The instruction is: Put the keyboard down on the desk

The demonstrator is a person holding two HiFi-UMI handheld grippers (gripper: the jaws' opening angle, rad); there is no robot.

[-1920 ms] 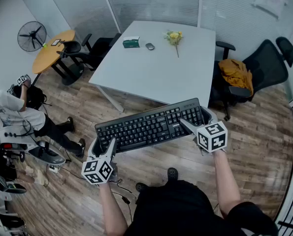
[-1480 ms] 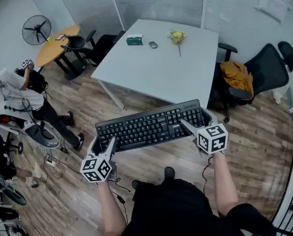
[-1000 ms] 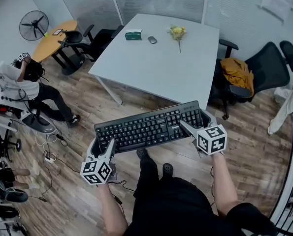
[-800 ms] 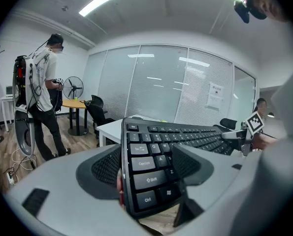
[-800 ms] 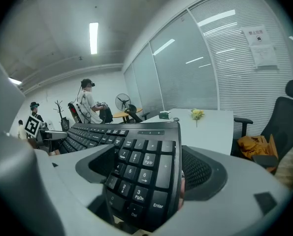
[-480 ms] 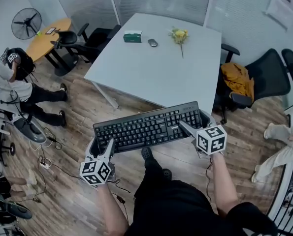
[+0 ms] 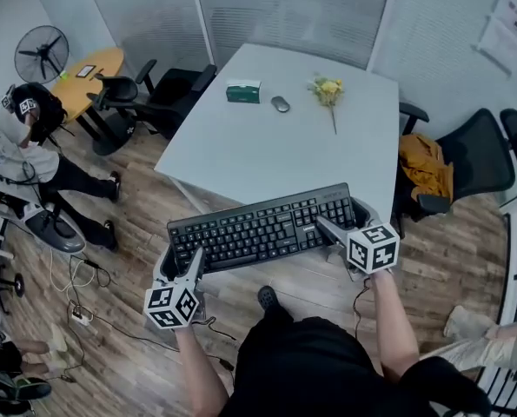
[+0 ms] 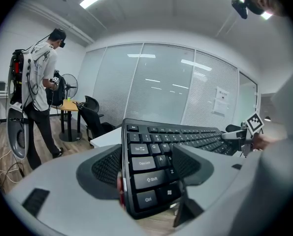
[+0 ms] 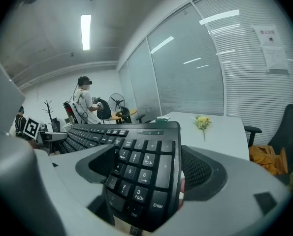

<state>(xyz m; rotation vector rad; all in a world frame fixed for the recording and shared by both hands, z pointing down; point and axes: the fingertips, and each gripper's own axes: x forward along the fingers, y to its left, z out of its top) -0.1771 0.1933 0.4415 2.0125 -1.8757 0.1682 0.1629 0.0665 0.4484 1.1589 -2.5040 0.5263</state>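
A black keyboard (image 7: 262, 228) hangs in the air over the wooden floor, just short of the near edge of the white desk (image 7: 267, 150). My left gripper (image 7: 182, 263) is shut on its left end, where the Ctrl and Shift keys (image 8: 148, 181) sit between the jaws. My right gripper (image 7: 336, 230) is shut on the number-pad end (image 9: 144, 173). The keyboard lies roughly level, keys up.
On the desk's far part lie a green tissue box (image 7: 243, 92), a mouse (image 7: 281, 103) and a yellow flower (image 7: 329, 89). A black chair with an orange cloth (image 7: 425, 165) stands at the desk's right. More chairs, a round wooden table (image 7: 91, 66), a fan and a person (image 7: 19, 137) are at the left.
The desk has drawn closer in the head view; its near edge is now just beyond the keyboard. Both grippers keep the same hold. The person at the left has shifted.
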